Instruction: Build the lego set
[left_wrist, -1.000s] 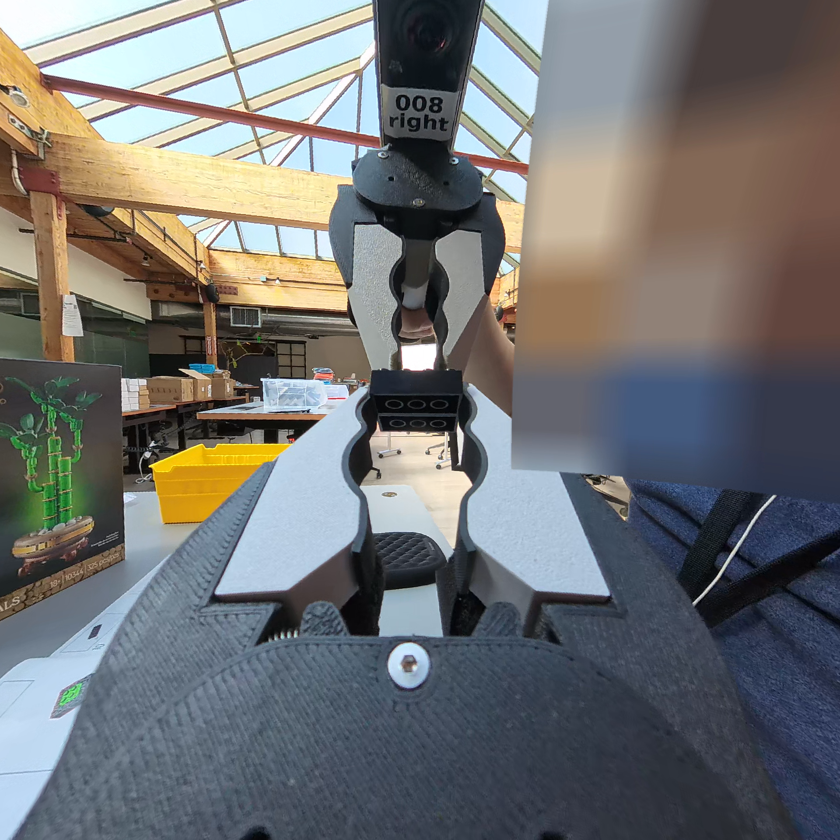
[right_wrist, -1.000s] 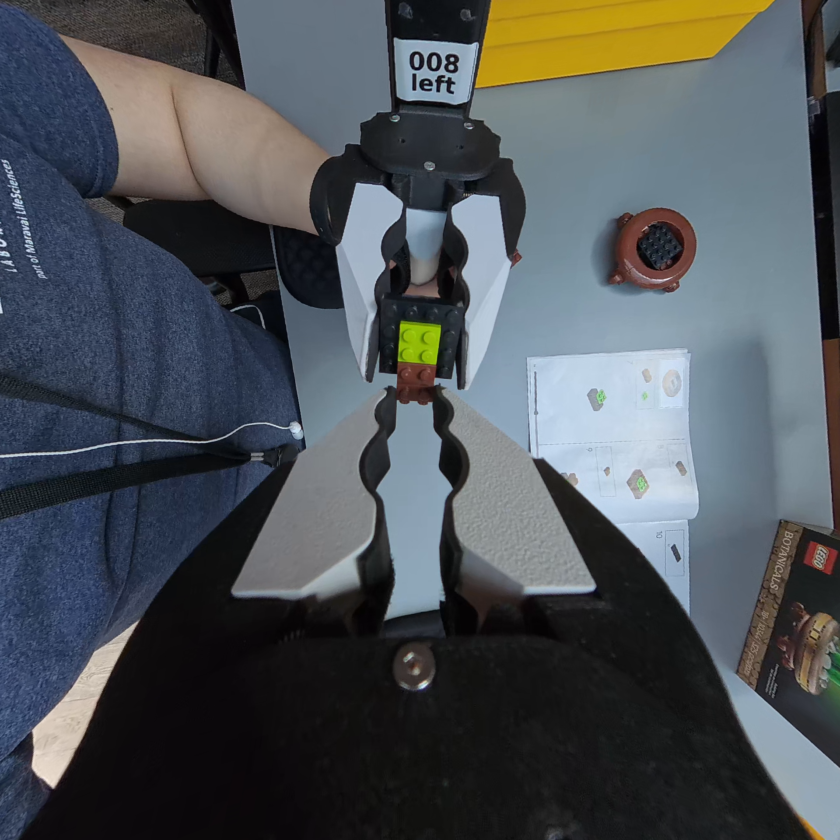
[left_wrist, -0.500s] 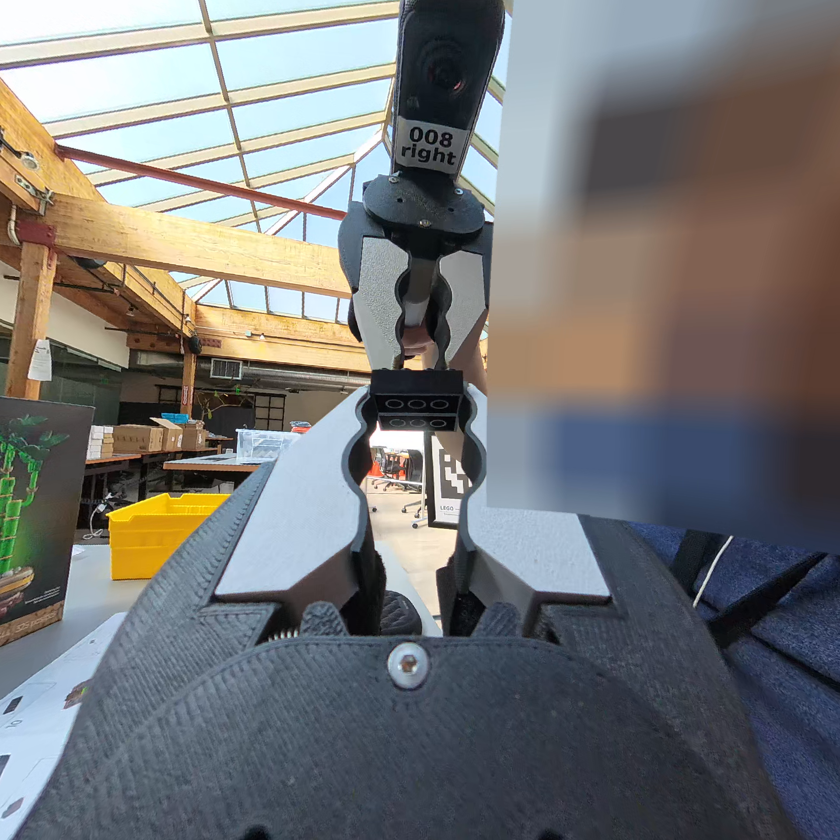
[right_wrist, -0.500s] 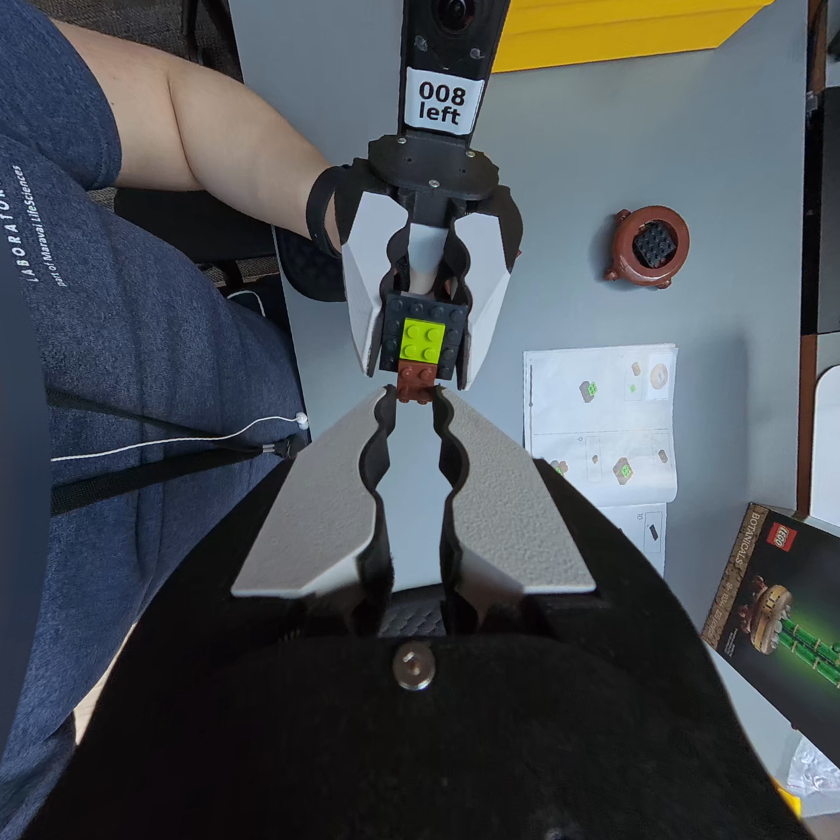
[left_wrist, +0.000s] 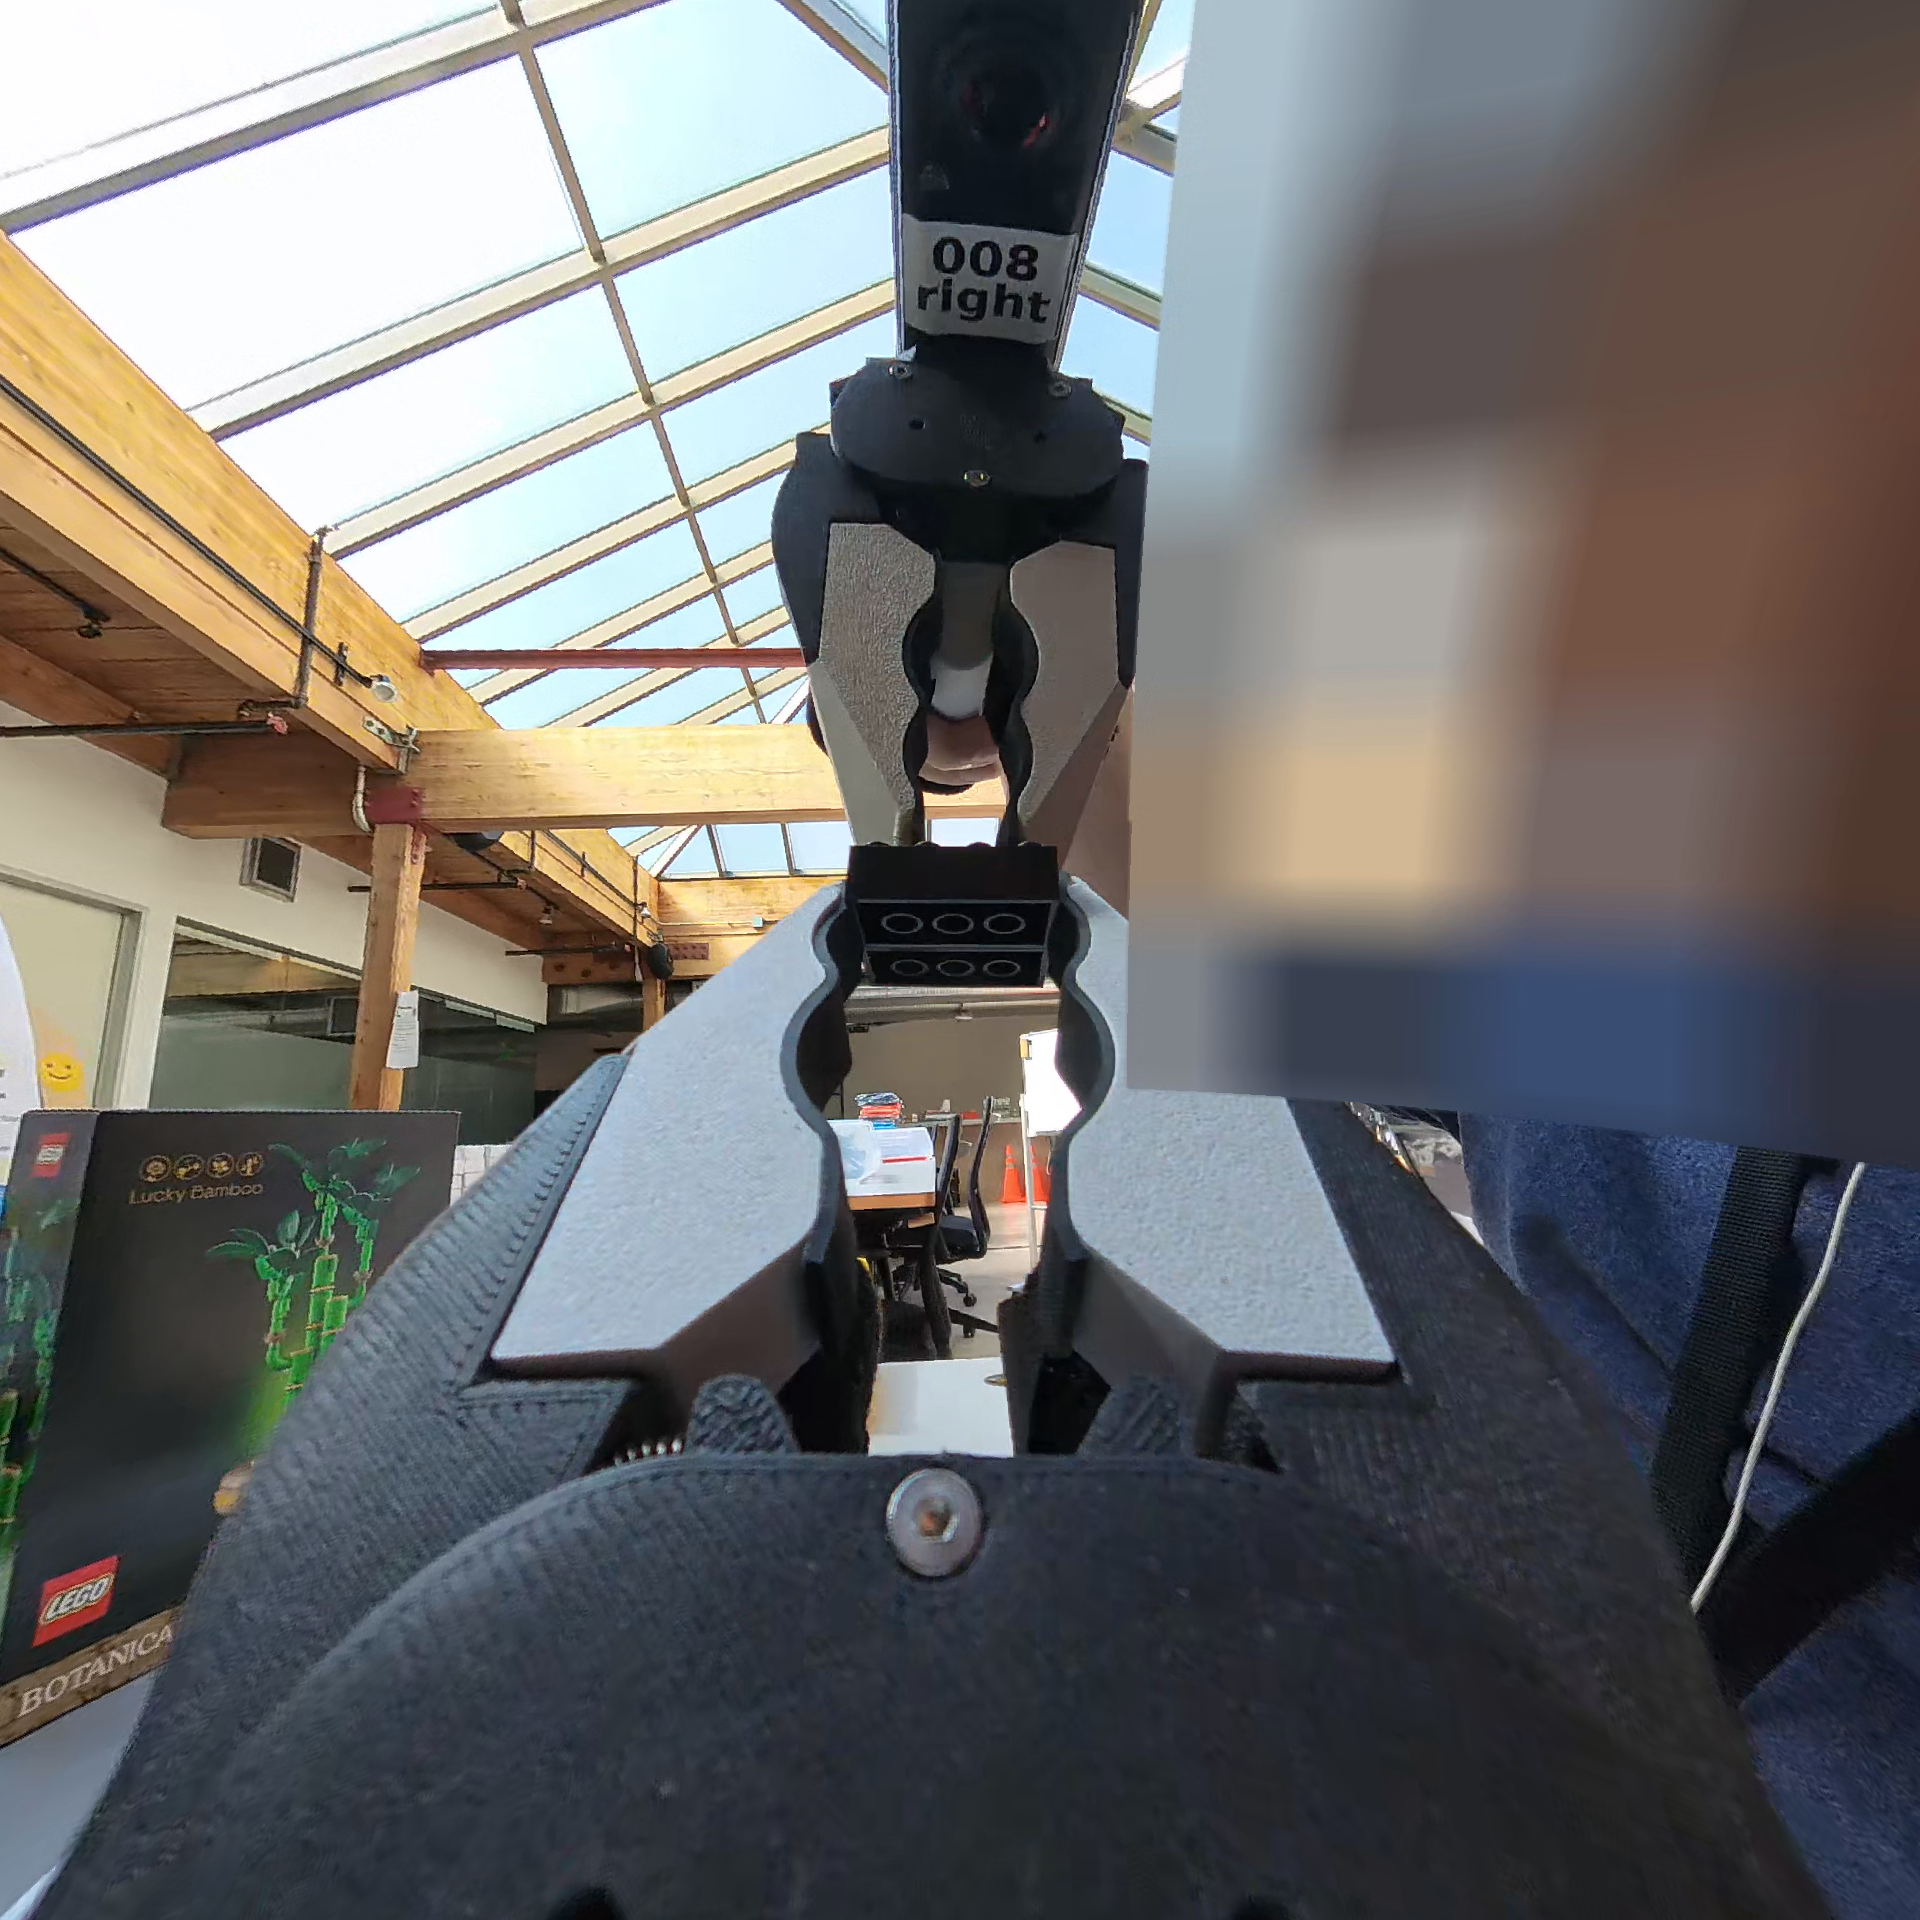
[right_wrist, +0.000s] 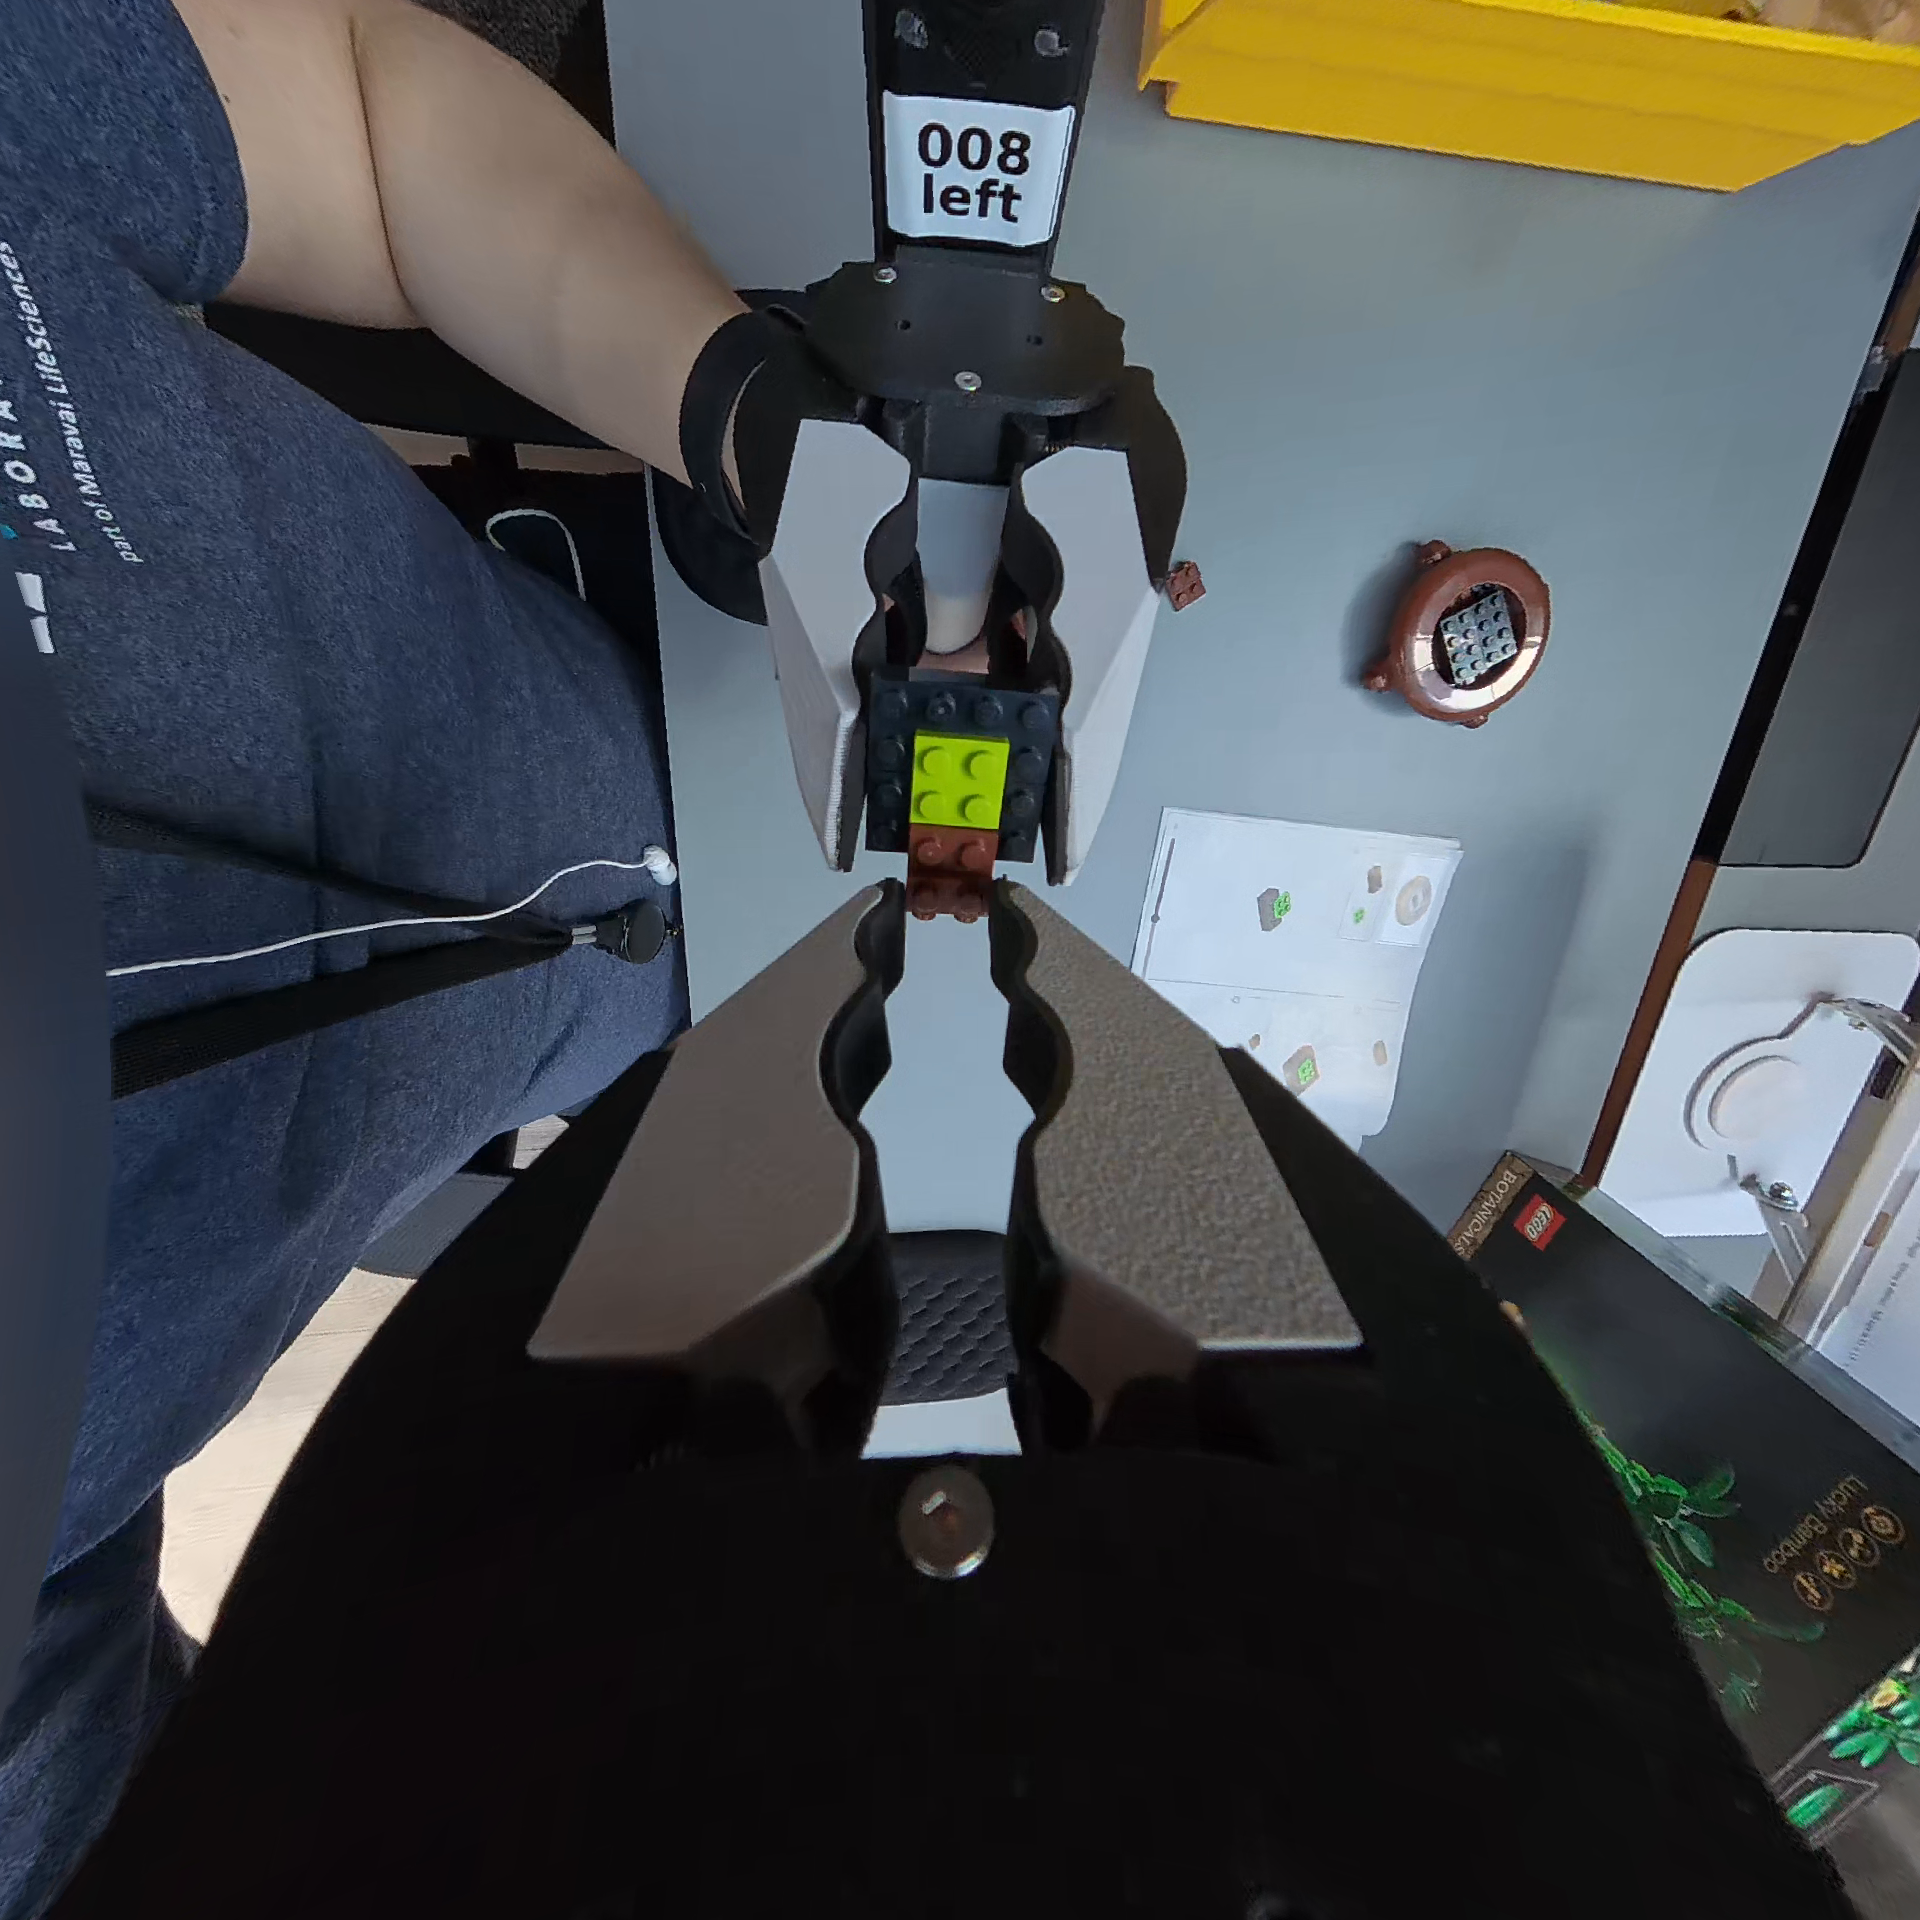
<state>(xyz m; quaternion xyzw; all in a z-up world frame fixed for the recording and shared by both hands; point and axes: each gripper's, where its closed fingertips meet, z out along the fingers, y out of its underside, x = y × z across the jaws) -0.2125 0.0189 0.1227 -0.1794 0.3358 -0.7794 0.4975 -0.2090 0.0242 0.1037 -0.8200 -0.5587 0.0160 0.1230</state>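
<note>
While pinched, studded black plate (right_wrist: 961, 774) carries glossy bricks.

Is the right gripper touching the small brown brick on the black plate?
Touching. In the right wrist view, the right gripper has both fingertips pressed against the sides of the brown brick, no gap visible, while the left gripper clamps the black plate.

Black studded plate (right_wrist: 961, 769), lime brick on top, brown brick (right_wrist: 948, 883) at its edge
</note>
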